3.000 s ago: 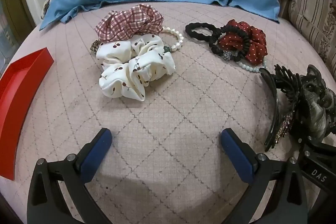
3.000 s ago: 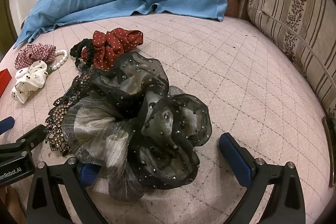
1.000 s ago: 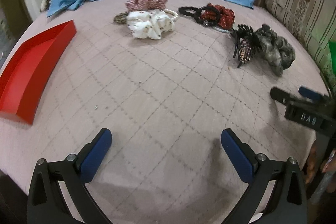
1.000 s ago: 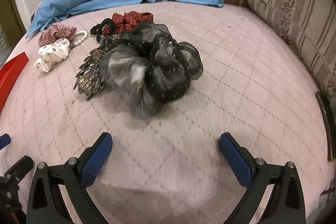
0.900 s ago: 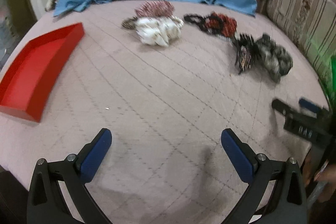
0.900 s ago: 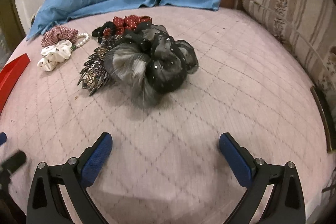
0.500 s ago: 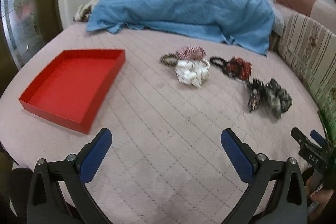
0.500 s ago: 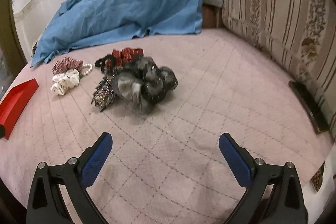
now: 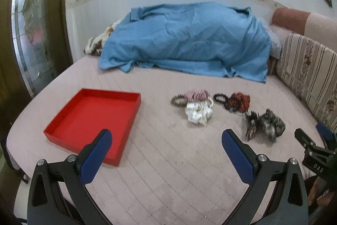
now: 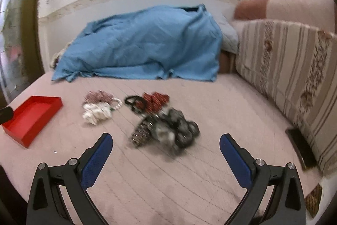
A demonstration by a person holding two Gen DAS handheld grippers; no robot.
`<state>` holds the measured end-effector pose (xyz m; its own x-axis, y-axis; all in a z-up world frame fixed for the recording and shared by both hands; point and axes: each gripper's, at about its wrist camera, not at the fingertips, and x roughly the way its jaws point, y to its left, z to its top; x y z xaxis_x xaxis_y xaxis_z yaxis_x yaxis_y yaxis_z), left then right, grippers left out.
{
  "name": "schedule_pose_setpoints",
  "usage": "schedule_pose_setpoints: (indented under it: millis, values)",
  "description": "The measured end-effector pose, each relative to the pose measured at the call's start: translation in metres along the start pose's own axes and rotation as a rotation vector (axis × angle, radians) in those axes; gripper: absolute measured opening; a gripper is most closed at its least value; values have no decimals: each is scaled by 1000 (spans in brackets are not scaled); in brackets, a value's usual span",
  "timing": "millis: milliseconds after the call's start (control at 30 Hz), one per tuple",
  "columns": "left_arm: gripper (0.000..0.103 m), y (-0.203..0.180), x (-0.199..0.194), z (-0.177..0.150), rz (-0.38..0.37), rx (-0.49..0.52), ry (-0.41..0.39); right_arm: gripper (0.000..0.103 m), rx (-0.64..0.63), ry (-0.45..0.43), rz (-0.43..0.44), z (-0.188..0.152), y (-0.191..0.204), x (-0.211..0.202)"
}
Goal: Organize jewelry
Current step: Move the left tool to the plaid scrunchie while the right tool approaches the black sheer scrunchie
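Both grippers have pulled well back and up since half a second ago: bed items look smaller, wall and light switches now in view. Three seconds ago both were right on top of the accessories.

Left gripper (image 9: pixel 166 140): jaws wide, nothing between them, hanging over the near part of the pink quilted bed cover (image 9: pixel 168 172). Right gripper (image 10: pixel 166 144): jaws wide, empty, above the same cover; its tip also shows at the right edge of the left view.

Red tray (image 9: pixel 92 119) sits left on the bed, empty, long axis running from near-left to far-right in the left view; left blue pad overlaps its near corner in the picture. In the right view it is cut off by the left gripper's black tip.

Accessories lie right of the tray, well apart from it, strung in a row running away-left to near-right:
- plaid scrunchie (image 9: pixel 197 95) touching the white scrunchie (image 9: pixel 198 115), a patterned hair tie (image 9: pixel 177 100) just left of them
- black hair ties (image 9: pixel 220 98) and red dotted scrunchie (image 9: pixel 240 100)
- beaded hair claw (image 9: pixel 251 127) touching the dark organza scrunchie (image 9: pixel 271 124), claw's long axis near-to-far

Both views motion-blurred; pearl strands near the scrunchies barely resolve. Blue sheet (image 9: pixel 185 39) is heaped at the back, hiding whatever is beneath. Striped cushion (image 10: pixel 294 77) lines the right side.
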<state>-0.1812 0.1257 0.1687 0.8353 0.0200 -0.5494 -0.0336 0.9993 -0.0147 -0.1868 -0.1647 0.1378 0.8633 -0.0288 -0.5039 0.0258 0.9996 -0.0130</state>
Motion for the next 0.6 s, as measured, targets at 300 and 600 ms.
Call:
schedule_pose_setpoints:
  millis: [300,600]
  values:
    - [103,16,-3,11,-16,-51,26,103,17,-8,33,18,7,-11]
    - [103,18,9,8,-35,-54,69,95,14,29,92,25,9,-6]
